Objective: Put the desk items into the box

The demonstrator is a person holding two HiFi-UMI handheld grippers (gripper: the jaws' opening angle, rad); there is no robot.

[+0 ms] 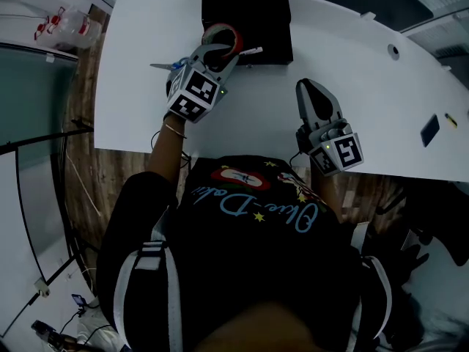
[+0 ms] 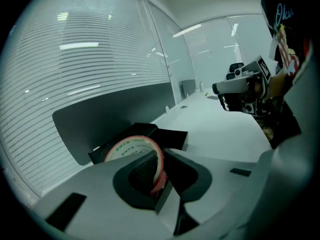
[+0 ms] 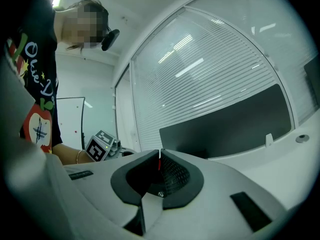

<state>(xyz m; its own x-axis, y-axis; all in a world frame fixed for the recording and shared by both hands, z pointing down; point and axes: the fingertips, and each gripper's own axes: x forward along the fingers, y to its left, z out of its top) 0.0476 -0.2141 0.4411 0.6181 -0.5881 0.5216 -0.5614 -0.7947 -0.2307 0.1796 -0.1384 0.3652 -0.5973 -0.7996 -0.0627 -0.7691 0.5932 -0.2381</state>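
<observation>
Head view: my left tool [image 1: 218, 54] grips the tape roll [image 1: 224, 38] over the box [image 1: 253, 13] just ahead; I should lower it well inside before releasing. Left gripper view: its jaws clamp the roll's rim. Right gripper view: my right tool [image 3: 159, 160] is closed and looks empty.

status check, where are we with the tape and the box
Left gripper shut on red-edged white tape roll, over black box. Right gripper shut, above white desk. Nothing seen blocking the box.
</observation>
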